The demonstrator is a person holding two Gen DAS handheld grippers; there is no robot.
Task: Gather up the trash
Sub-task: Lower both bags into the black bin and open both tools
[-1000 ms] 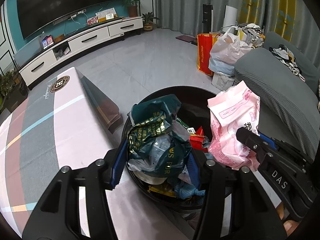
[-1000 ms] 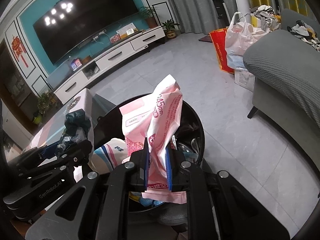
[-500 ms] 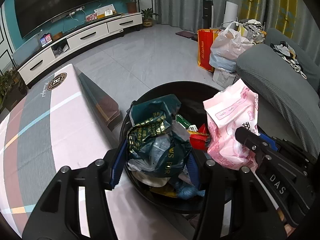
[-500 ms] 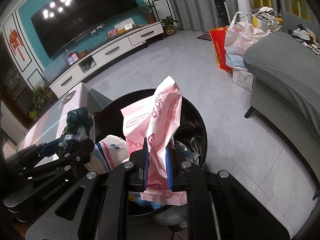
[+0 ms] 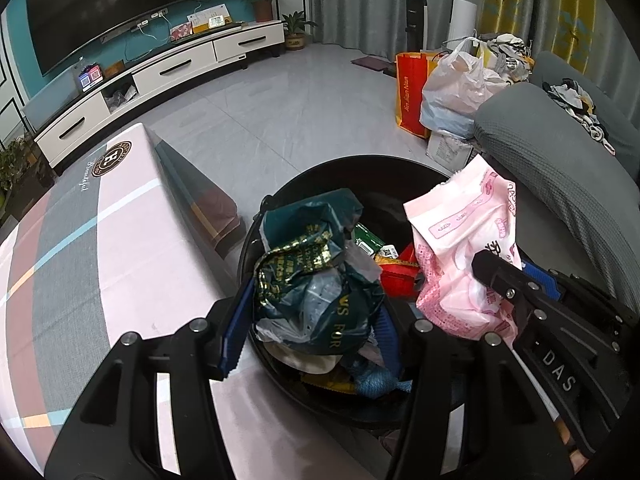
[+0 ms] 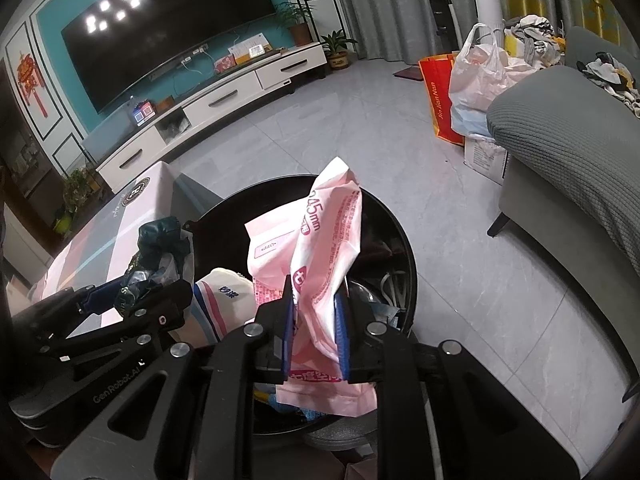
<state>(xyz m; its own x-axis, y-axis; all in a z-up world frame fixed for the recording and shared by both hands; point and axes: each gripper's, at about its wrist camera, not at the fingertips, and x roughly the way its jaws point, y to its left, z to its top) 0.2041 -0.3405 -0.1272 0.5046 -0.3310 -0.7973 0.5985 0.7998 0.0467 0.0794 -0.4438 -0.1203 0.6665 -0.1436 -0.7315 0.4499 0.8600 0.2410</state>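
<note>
Your left gripper (image 5: pixel 312 320) hangs right over the black bin (image 5: pixel 360 168), and its blue pads pinch a crumpled dark green wrapper (image 5: pixel 316 268) from both sides; the wrapper bulges up between the fingers, gold print on it, a clear film showing at its middle. Your right gripper (image 6: pixel 316 332) sits just beside, also above the bin, with its two blue pads pressed on a pink plastic packet (image 6: pixel 320 264) that stands upright and tall out of the grip, its lower end hanging below the pads. So both pieces of trash are in the air over the open bin, the green one toward the table side, the pink one toward the sofa side, close together but apart. Down inside the bin you can see red packaging (image 5: pixel 398 276), a small green box (image 5: pixel 370 238) and a blue scrap (image 5: pixel 376 384) already lying in the heap, and from the right camera a white pouch with pink and blue stripes (image 6: pixel 224 300) leans near the rim. The table (image 5: pixel 80 264) with its pink and grey cloth touches the bin's left edge. The grey sofa (image 6: pixel 580 148) stands to the right, with a white plastic bag (image 6: pixel 480 72) and a red shopping bag (image 6: pixel 434 92) on the floor behind it.
</note>
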